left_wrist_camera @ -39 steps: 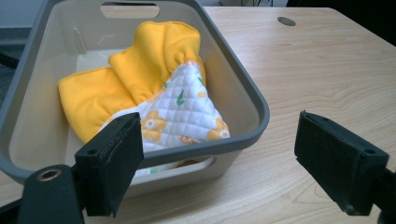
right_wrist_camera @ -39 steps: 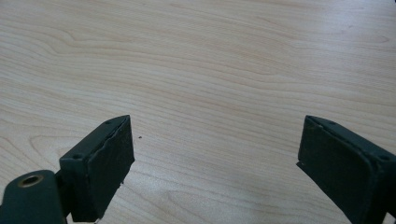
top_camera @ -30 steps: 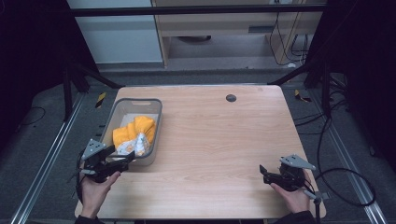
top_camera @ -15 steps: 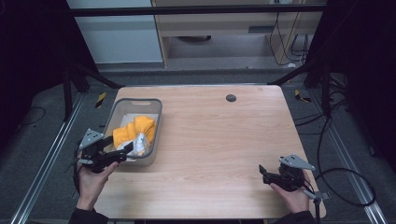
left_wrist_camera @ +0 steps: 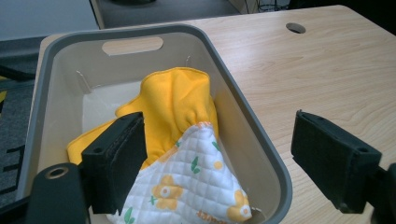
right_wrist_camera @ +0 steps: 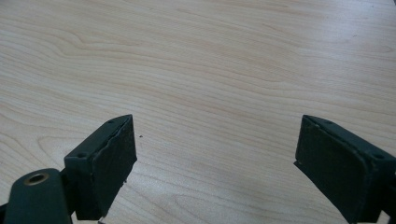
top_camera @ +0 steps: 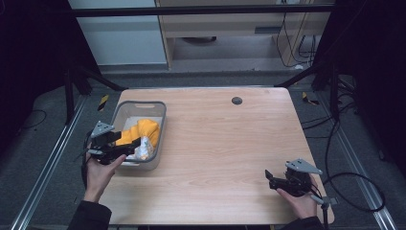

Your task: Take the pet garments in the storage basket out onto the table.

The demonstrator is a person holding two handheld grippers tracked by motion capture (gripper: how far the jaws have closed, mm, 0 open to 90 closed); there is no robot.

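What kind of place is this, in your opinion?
Probably a lab or recording workspace: a bare wooden table inside a dark metal frame, with loose cables on the grey floor.

The left gripper's (left_wrist_camera: 219, 154) near jaw is covering part of the yellow cloth (left_wrist_camera: 173, 107), while the quilted flowered cloth (left_wrist_camera: 187, 186) is running off the left gripper view's bottom edge.

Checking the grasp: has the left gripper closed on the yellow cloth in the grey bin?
No, the left gripper stands open above the yellow cloth.
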